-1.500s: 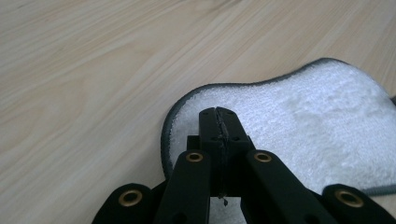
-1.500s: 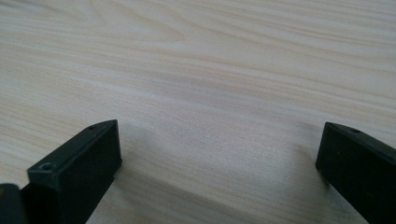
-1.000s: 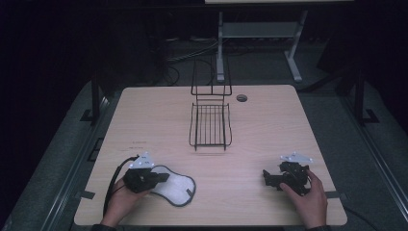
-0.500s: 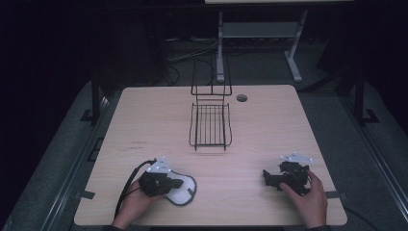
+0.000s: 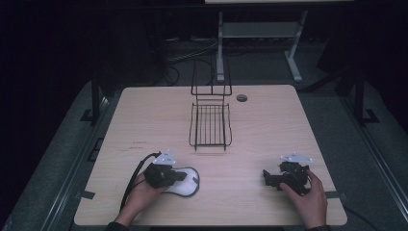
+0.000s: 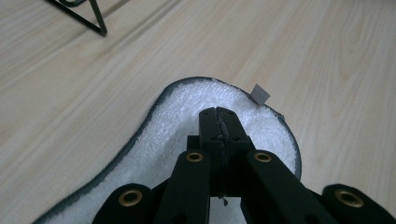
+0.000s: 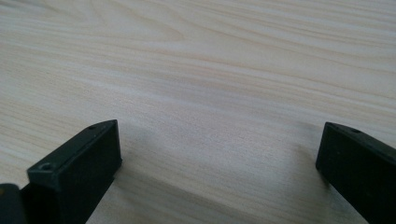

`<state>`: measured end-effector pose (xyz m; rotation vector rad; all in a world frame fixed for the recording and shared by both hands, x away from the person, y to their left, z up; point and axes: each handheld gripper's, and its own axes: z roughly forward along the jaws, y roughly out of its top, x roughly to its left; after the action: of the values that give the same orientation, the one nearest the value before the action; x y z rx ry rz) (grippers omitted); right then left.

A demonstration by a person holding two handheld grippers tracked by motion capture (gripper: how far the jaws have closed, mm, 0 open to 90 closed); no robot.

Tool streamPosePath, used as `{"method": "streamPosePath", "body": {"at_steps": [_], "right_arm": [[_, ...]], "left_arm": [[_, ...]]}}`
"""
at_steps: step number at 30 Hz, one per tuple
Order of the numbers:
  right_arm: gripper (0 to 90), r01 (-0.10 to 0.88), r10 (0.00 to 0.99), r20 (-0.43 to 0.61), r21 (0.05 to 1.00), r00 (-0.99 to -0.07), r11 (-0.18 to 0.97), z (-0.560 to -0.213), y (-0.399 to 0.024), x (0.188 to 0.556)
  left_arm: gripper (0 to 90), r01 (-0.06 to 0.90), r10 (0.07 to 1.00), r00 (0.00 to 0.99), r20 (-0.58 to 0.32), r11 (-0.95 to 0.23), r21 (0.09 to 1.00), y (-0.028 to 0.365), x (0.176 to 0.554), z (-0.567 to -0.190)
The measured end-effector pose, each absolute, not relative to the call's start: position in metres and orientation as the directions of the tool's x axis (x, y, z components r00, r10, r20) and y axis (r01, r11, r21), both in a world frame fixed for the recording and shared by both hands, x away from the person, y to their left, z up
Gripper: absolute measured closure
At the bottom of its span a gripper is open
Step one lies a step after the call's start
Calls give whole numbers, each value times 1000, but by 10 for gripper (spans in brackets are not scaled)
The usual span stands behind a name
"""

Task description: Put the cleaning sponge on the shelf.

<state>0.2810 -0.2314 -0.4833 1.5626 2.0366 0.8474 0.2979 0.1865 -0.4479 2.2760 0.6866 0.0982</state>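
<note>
Since a second ago the left tool (image 5: 180, 175) has slid rightward along the near edge of the counter (image 5: 269, 125), and its clenched jaws now lie over the white, dark-edged pad (image 6: 187, 116), which sits flat near left; whether they pinch any of it cannot be told. The right tool (image 5: 269, 177) has kept still at near right, jaws released over bare wood. Farther off, mid-counter, the wire rack (image 5: 210, 126) stands empty, so the pad's move there likely lies ahead.
</note>
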Motion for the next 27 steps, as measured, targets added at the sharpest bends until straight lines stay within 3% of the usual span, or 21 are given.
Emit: {"method": "streamPosePath", "body": {"at_steps": [16,27], "right_arm": [[0,697,963,26,696,-269,176,-483,-231,281],[0,697,963,26,695,-269,176,-483,-231,281]], "left_arm": [[895,469,543,829,-135,-545,695,183,331,-450],[880,471,543,828,-141,-536,701,185,330,-447]]}}
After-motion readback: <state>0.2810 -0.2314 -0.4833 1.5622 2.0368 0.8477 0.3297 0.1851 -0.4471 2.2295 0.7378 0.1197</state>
